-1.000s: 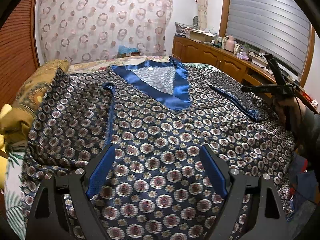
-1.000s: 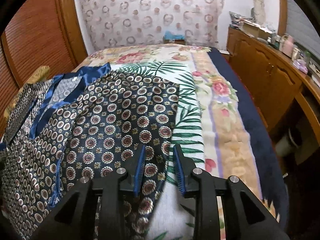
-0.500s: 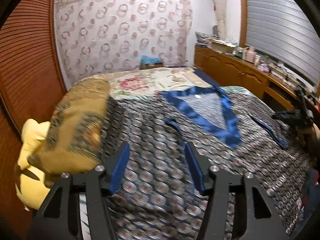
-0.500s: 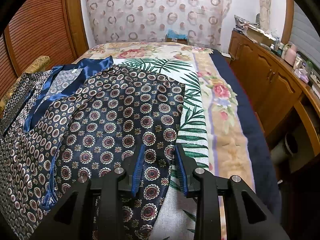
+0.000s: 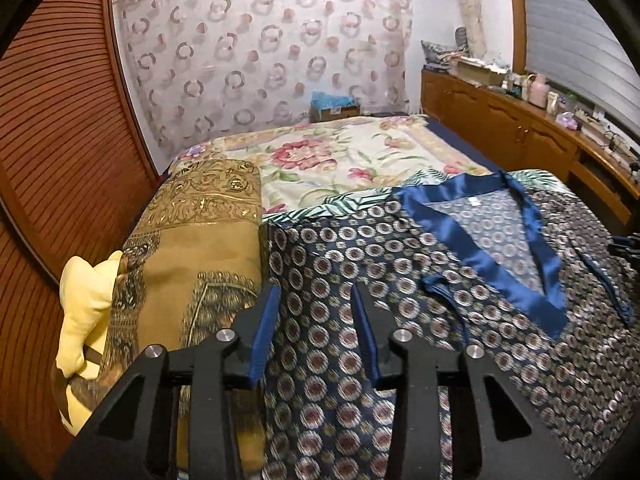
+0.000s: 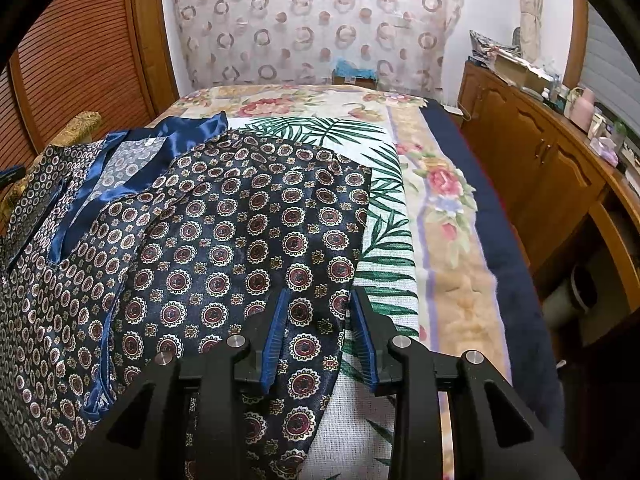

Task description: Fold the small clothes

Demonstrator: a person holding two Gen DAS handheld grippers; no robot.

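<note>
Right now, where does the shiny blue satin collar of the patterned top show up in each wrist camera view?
Left wrist view: the blue satin collar sits right of centre, a V on the patterned top, beyond the open left hand-held gripper.
Right wrist view: the collar lies at upper left, well away from the right hand-held gripper.
Shared landmark: the ring-patterned curtain behind the bed.

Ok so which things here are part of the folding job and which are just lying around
Part of the job:
patterned shirt
left gripper, jaws open
right gripper, jaws open over the shirt's edge

Just lying about:
gold pillow
yellow cloth
floral bedspread
wooden cabinet
pink jug
</note>
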